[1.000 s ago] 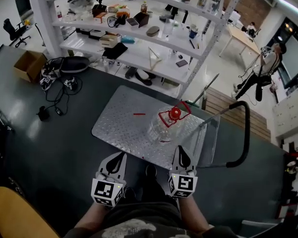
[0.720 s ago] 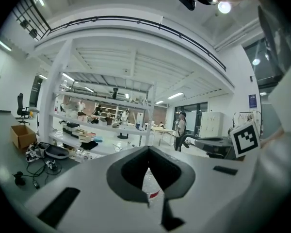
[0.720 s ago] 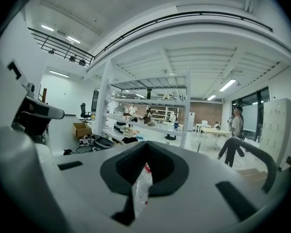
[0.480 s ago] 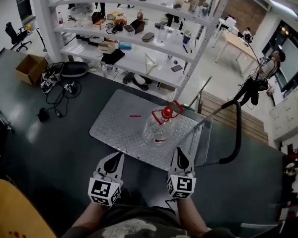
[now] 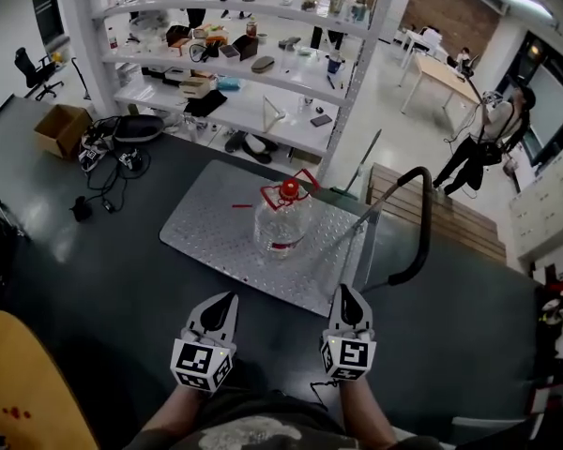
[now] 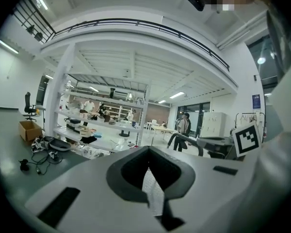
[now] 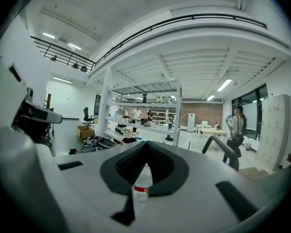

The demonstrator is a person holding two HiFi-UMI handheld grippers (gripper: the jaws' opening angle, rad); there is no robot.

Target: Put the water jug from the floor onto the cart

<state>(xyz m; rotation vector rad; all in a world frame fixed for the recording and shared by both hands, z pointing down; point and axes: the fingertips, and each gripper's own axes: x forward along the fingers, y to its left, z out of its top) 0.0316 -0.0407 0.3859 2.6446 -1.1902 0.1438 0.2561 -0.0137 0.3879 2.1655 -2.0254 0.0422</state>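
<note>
closest in, the left gripper [image 5: 227, 300] and right gripper [image 5: 348, 292] are side by side over the dark floor [image 5: 94, 279], both with jaws pressed together and nothing in them. just past them the water jug [image 5: 283, 223] stands upright on the cart [image 5: 211, 228], on its metal deck, red cap [image 5: 288, 189] on top, well apart from both grippers. cluttered white shelving [image 5: 263, 103] sits behind that.

Jug [image 5: 281, 223] on cart [image 5: 211, 232] — mid-deck, shelves [image 5: 263, 82] behind
</note>
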